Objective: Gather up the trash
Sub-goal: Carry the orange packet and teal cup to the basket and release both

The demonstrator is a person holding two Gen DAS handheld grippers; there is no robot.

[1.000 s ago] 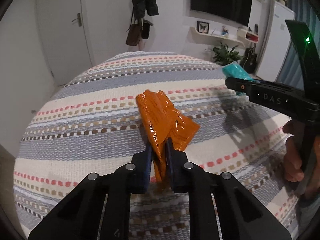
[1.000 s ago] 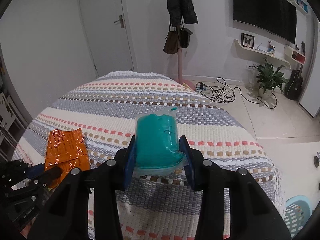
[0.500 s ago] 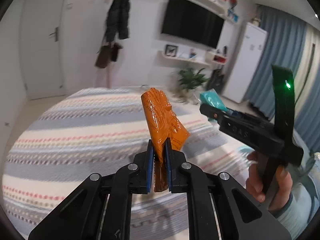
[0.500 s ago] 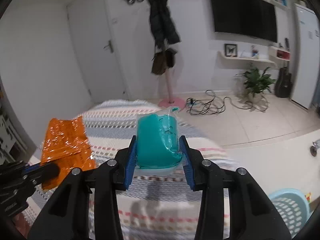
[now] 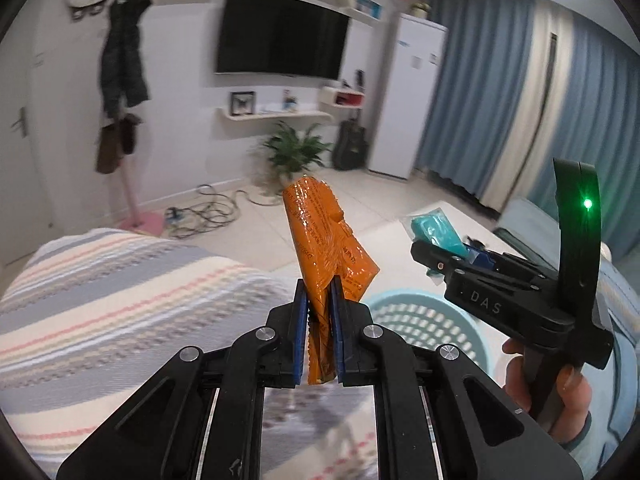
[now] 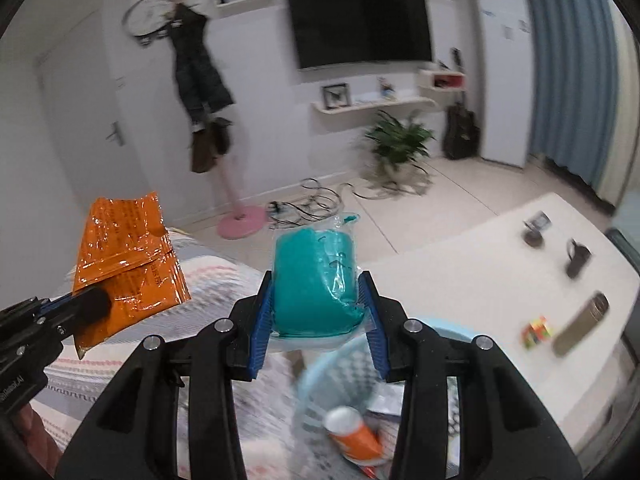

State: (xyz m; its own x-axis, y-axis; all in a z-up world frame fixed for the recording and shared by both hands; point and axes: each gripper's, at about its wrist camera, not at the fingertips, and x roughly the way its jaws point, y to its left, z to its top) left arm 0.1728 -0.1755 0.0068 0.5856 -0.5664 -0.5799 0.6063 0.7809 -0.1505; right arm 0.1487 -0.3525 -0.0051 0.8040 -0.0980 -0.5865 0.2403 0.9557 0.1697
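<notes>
Item: my left gripper is pinching a crinkled orange foil wrapper; my right gripper is clamping a teal plastic-wrapped pouch. Both are hanging near the pale blue perforated plastic basket; I am judging it best to centre each over the rim before letting go.

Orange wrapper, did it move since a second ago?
Yes. The orange wrapper, pinched by the left gripper, left the striped blanket toward the blue basket.
</notes>
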